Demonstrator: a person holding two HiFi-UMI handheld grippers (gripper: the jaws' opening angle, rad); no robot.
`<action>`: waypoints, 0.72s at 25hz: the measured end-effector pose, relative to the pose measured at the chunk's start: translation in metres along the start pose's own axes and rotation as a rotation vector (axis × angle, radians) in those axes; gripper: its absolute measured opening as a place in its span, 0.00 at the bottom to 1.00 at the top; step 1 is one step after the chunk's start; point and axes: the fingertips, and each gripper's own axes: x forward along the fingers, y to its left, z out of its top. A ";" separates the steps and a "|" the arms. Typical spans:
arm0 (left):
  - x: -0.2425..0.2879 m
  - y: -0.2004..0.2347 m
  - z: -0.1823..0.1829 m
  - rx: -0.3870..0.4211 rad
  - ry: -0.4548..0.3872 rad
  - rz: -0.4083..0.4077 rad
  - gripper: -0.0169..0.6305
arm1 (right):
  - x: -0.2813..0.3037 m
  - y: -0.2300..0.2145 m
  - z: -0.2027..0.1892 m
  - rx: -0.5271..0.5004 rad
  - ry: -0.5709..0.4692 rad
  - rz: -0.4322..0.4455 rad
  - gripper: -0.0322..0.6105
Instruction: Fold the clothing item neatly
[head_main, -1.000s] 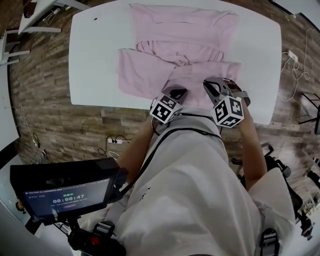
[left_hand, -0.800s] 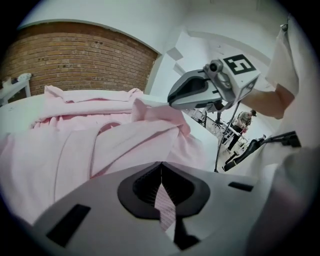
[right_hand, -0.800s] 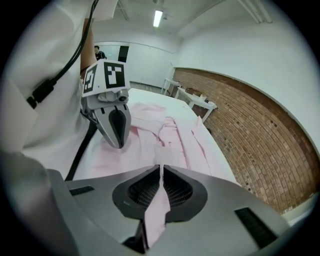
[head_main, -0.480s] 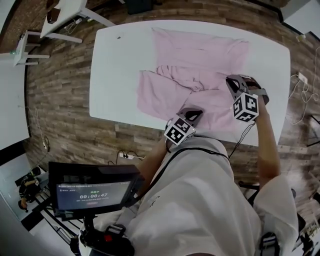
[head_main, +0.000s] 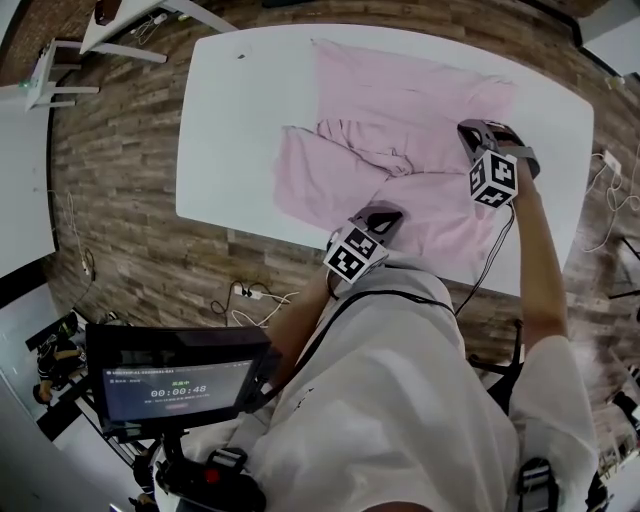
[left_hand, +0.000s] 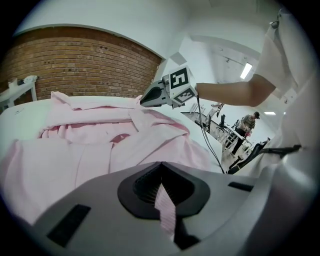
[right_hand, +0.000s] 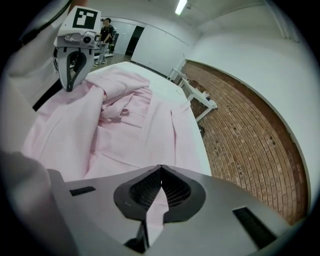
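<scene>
Pink shirt (head_main: 400, 120) near hem partly behind left gripper (head_main: 378, 218), monitor (head_main: 175, 385) small print — unreadable, distant figure (left_hand: 248, 121) tiny

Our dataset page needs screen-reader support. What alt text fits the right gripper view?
The right gripper, jaws just closed, pinches an edge of a rumpled pink shirt spread on a white table; the left gripper holds the shirt farther off.

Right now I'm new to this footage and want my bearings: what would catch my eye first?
A crumpled pink shirt sprawls across the white table, filling most of its right half. At the shirt's near edge the left hand-held gripper is shut on a fold of fabric. Farther right, the right hand-held gripper pinches the cloth as well.
</scene>
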 end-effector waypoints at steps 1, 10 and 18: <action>-0.001 0.001 0.000 -0.006 0.003 0.003 0.03 | 0.004 -0.004 -0.003 0.002 0.003 -0.004 0.06; -0.008 0.007 -0.004 -0.037 0.002 0.032 0.03 | -0.004 -0.024 -0.006 0.108 -0.039 -0.048 0.06; -0.015 0.004 -0.019 -0.054 0.013 0.011 0.03 | -0.036 0.012 0.061 0.207 -0.210 -0.002 0.06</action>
